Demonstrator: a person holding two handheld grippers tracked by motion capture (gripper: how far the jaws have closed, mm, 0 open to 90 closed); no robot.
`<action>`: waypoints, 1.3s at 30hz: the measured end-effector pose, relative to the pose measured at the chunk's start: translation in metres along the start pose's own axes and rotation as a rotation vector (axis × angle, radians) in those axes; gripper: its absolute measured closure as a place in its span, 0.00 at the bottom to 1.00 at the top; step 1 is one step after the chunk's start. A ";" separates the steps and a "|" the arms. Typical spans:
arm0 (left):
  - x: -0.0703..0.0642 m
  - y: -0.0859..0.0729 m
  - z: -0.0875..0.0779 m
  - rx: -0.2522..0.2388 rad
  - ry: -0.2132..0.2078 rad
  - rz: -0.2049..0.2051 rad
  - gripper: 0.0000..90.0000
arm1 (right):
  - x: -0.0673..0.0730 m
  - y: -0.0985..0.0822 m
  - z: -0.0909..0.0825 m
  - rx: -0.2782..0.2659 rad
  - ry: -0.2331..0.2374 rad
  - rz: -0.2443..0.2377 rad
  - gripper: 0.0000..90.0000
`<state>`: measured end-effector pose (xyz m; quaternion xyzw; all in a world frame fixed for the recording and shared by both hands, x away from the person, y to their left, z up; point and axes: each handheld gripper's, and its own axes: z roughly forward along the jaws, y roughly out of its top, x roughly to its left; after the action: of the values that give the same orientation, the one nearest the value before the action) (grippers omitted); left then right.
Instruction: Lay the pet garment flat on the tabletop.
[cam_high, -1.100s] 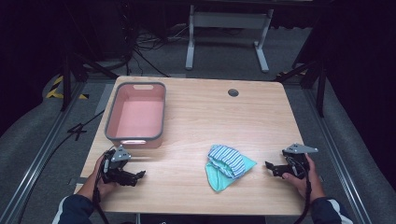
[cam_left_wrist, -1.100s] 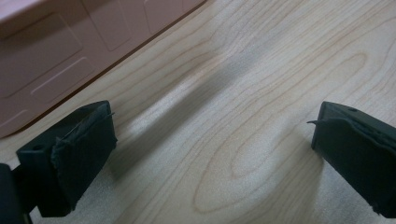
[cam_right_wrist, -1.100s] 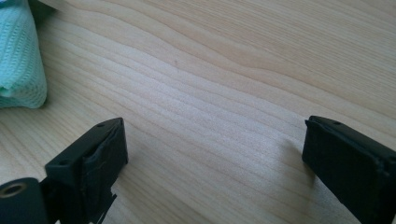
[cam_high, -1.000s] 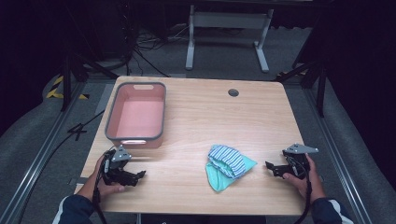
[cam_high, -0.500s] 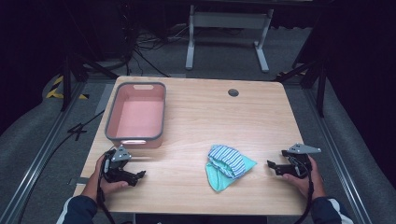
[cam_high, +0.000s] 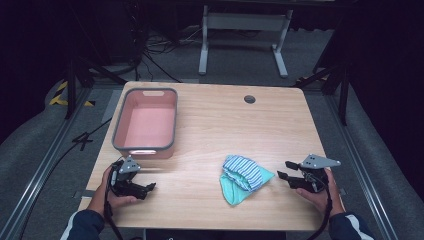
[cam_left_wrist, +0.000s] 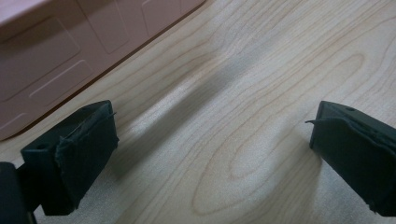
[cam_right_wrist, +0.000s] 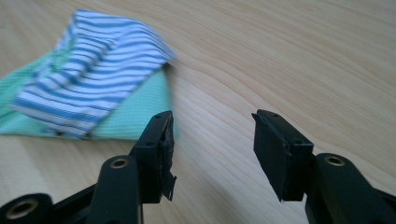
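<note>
A folded cloth (cam_high: 243, 177), blue-and-white striped over mint green, lies on the wooden table (cam_high: 215, 125) near the front. In the right gripper view the cloth (cam_right_wrist: 88, 93) sits just beyond the left jaw. My right gripper (cam_high: 283, 176) rests at the front right, a short way right of the cloth, open and empty (cam_right_wrist: 212, 140). My left gripper (cam_high: 149, 187) rests at the front left, jaws wide apart over bare wood (cam_left_wrist: 210, 140), holding nothing. A pink bin (cam_high: 146, 122) with a grey rim stands just beyond the left gripper; its wall (cam_left_wrist: 70, 42) shows in the left gripper view.
A round cable hole (cam_high: 249, 99) sits near the table's far edge. Behind the table stand a metal frame (cam_high: 245, 30) and cables on the floor. The table's front edge runs close under both hands.
Both grippers have stayed nearly still; the right one has shifted very slightly to the right. The cloth and bin have not moved.
</note>
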<state>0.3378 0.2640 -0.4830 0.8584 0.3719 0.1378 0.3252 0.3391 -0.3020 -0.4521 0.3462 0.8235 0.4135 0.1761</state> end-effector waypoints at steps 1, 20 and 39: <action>0.000 0.000 0.000 0.000 0.000 0.000 0.02 | 0.004 0.002 0.000 -0.003 0.013 -0.013 0.56; 0.000 0.000 0.000 -0.004 0.001 0.011 0.02 | 0.079 0.022 0.032 0.053 0.176 -0.215 0.48; -0.007 0.005 -0.003 -0.020 -0.021 0.035 0.24 | 0.079 0.024 0.044 0.083 0.159 -0.269 0.95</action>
<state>0.3343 0.2577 -0.4777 0.8629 0.3521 0.1382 0.3351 0.3196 -0.2102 -0.4593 0.2057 0.8902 0.3780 0.1497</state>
